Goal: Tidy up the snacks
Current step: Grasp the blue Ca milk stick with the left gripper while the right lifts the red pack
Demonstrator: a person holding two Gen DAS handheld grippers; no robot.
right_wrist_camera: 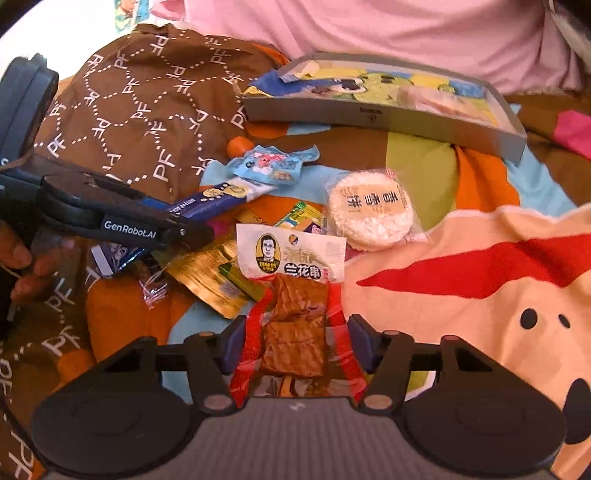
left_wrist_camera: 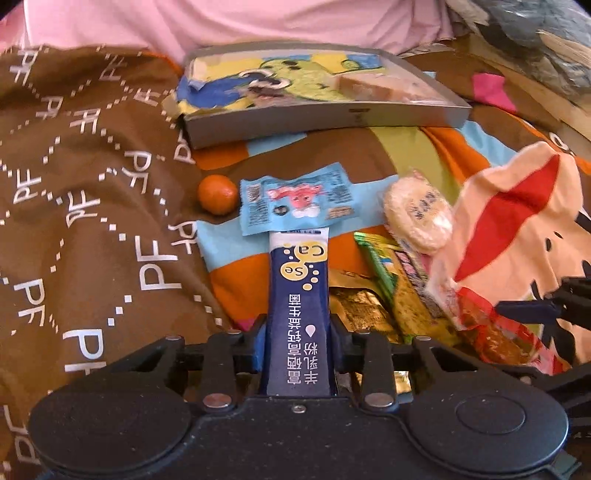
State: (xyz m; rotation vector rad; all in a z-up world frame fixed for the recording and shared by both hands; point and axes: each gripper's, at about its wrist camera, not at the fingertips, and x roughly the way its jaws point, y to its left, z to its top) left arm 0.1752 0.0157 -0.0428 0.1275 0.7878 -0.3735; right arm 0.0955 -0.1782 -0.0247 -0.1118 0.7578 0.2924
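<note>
My left gripper [left_wrist_camera: 297, 332] is shut on a dark blue stick sachet [left_wrist_camera: 298, 295] marked "Ca Se", which points away over the bedspread. Beyond its tip lie a light blue packet [left_wrist_camera: 295, 201] and a small orange fruit [left_wrist_camera: 217, 194]. My right gripper [right_wrist_camera: 295, 334] is shut on a red-edged dried tofu packet [right_wrist_camera: 295, 325] with a white top. A round rice cracker [right_wrist_camera: 369, 210] lies just ahead of it. The grey tray [right_wrist_camera: 388, 120] with a cartoon lining sits at the back. The left gripper [right_wrist_camera: 192, 221] with the sachet [right_wrist_camera: 221, 195] shows at the left.
A gold packet [right_wrist_camera: 207, 277] and a green packet [right_wrist_camera: 299, 218] lie in the pile between the grippers. Brown "PF" patterned cloth [left_wrist_camera: 92, 184] covers the left. A peach cartoon fabric [right_wrist_camera: 480, 295] fills the right, pink cloth [left_wrist_camera: 221, 22] lies behind the tray. A hand [right_wrist_camera: 22, 266] holds the left gripper.
</note>
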